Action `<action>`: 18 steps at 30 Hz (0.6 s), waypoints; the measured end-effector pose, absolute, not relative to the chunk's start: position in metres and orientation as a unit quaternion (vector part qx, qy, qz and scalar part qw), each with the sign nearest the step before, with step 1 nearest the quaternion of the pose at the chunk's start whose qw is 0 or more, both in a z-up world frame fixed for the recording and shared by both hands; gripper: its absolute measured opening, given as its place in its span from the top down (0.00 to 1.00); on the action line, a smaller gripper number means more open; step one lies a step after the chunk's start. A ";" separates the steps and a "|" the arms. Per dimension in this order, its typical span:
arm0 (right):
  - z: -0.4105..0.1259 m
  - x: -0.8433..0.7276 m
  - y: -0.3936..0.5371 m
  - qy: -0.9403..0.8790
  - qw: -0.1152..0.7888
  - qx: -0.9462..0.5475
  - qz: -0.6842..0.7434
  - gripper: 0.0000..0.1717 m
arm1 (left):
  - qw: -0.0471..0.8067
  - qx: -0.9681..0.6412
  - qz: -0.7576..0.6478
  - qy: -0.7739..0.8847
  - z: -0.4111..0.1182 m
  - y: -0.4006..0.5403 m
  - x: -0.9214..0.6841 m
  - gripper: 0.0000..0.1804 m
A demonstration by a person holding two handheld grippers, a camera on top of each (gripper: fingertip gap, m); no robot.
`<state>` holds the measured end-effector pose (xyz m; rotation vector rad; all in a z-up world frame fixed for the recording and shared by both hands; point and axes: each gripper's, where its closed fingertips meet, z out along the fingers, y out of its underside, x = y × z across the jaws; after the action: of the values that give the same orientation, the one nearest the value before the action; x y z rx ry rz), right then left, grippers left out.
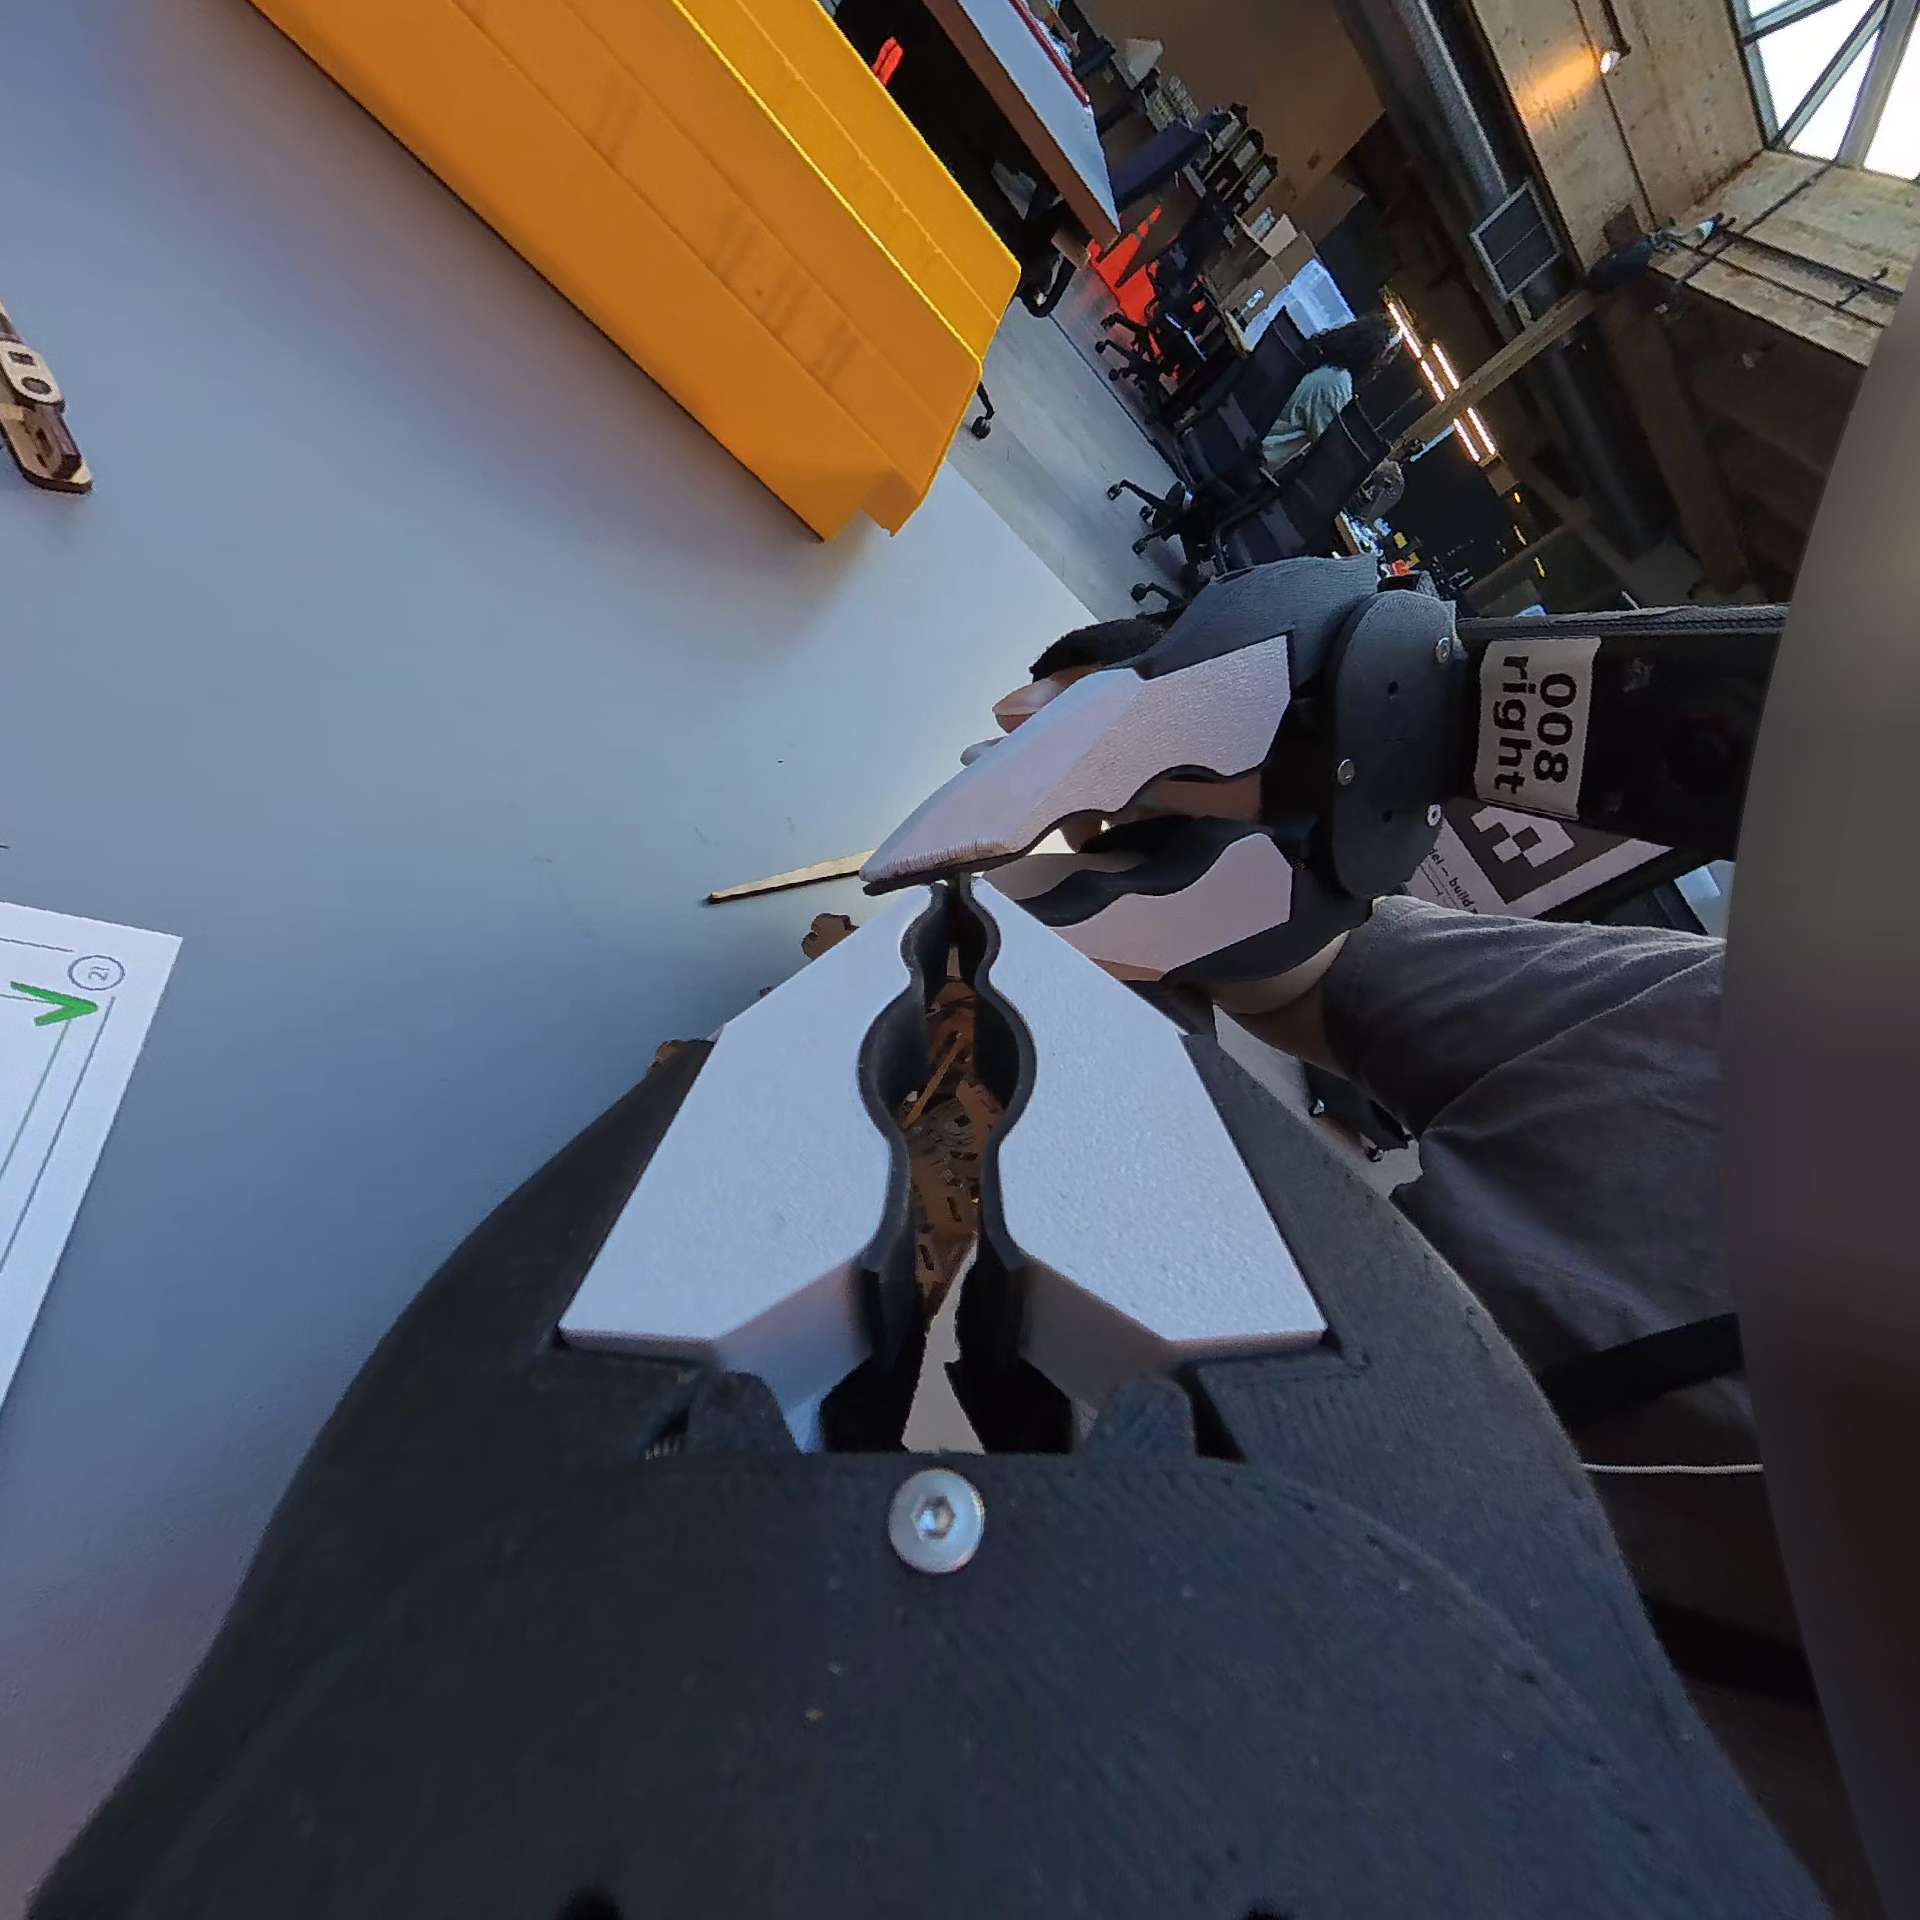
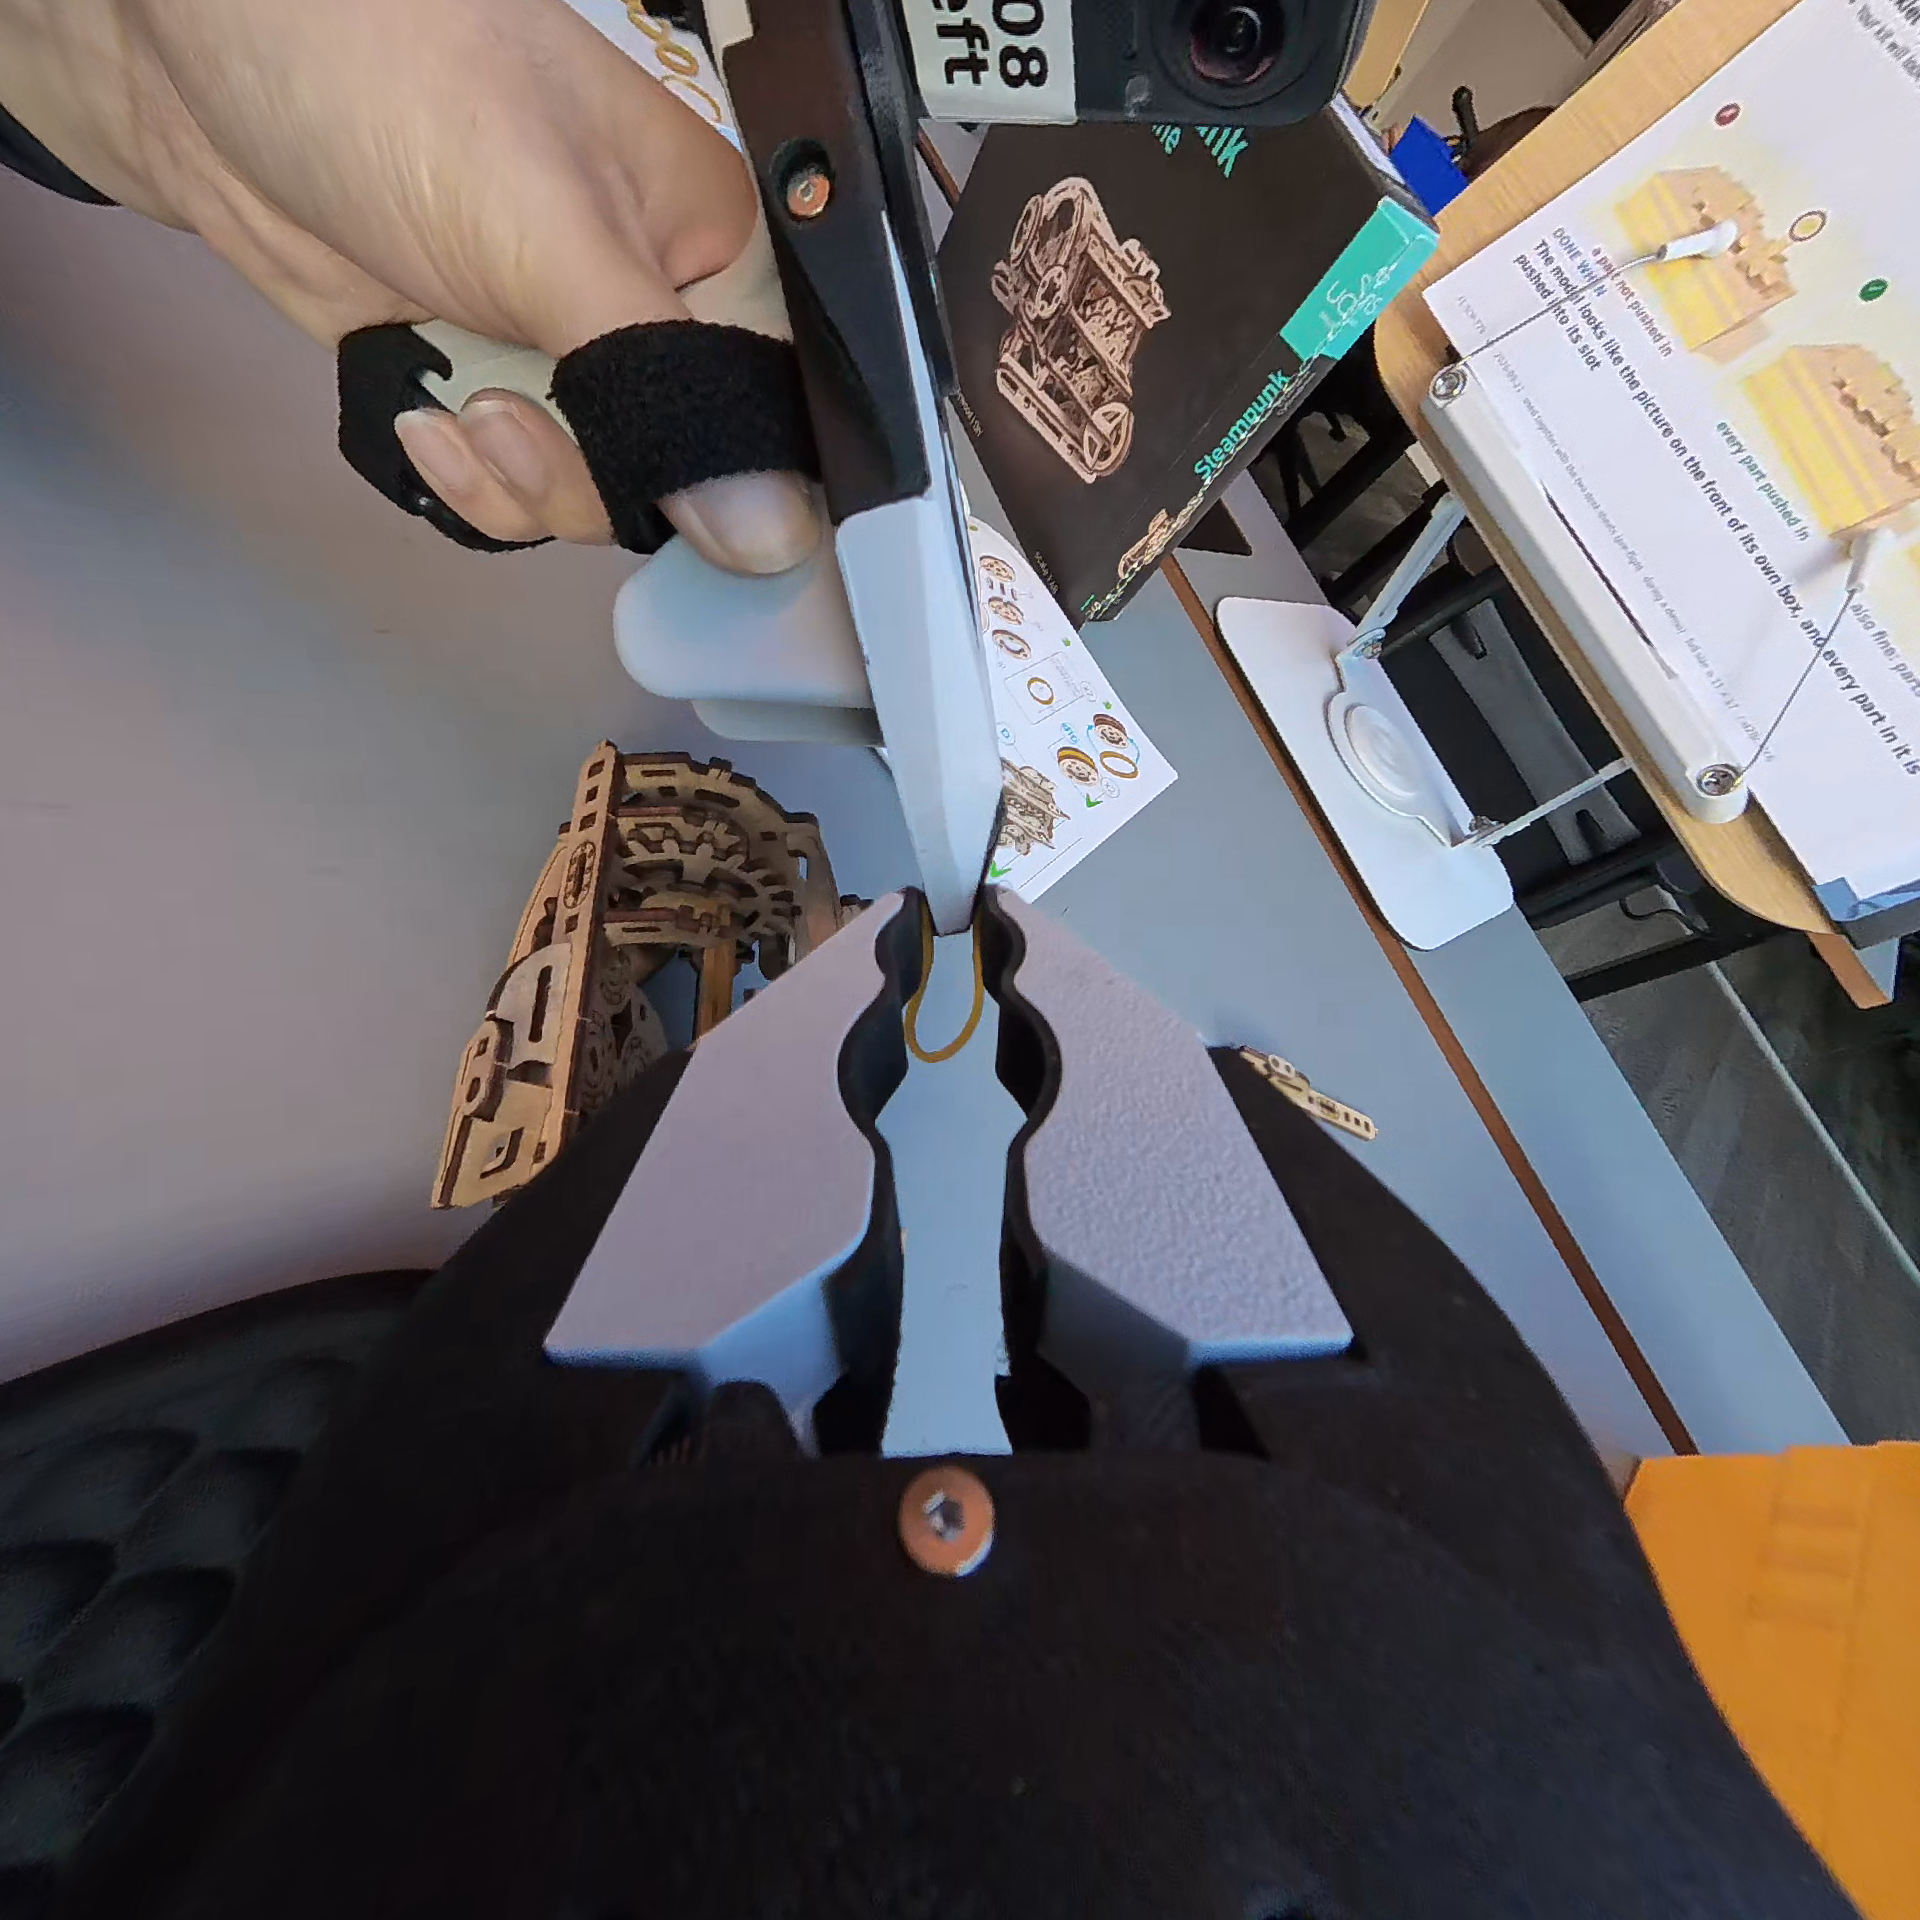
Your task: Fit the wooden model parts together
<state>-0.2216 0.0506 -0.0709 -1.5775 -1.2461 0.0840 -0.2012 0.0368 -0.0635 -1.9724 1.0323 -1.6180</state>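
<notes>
Beside the wooden model (image 2: 623, 966), left gripper (image 1: 956, 894) is pinching closed, seemingly on the yellow rubber band (image 2: 943, 997) looping between the right gripper's (image 2: 948, 914) slightly parted jaws.

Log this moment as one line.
left gripper: shut, tip between right fingertips | right gripper: slightly apart, grip unclear | yellow rubber band: looped between right fingers | wooden model: on table, untouched

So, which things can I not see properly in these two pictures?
- Rubber band, right wrist view: its upper ends vanish behind the left gripper tip, so what holds it is unclear.
- Wooden model, right wrist view: lower part hidden by the right gripper body.
- Wooden piece, left wrist view: cut off by the picture's left edge.
</notes>
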 end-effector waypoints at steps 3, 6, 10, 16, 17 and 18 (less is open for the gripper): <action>-0.073 -0.220 0.051 -0.525 0.531 -0.665 0.030 0.96 | 0.193 -0.705 -0.574 0.370 -0.065 0.037 -0.201 1.00; -0.074 -0.219 0.050 -0.523 0.528 -0.668 0.036 0.96 | 0.195 -0.706 -0.567 0.376 -0.067 0.037 -0.201 1.00; -0.076 -0.218 0.049 -0.518 0.517 -0.680 0.057 0.97 | 0.206 -0.707 -0.550 0.394 -0.068 0.037 -0.201 1.00; -0.079 -0.218 0.045 -0.508 0.496 -0.698 0.094 0.97 | 0.222 -0.706 -0.519 0.428 -0.070 0.034 -0.202 1.00; -0.078 -0.218 0.045 -0.507 0.495 -0.699 0.099 0.97 | 0.225 -0.704 -0.516 0.433 -0.069 0.033 -0.202 1.00; -0.078 -0.218 0.044 -0.506 0.492 -0.701 0.106 0.97 | 0.226 -0.703 -0.513 0.439 -0.069 0.032 -0.202 1.00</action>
<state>-0.2179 0.0436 -0.0779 -1.7003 -1.2281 0.2562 -0.2019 0.0322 -0.0687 -1.9376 1.2102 -1.4132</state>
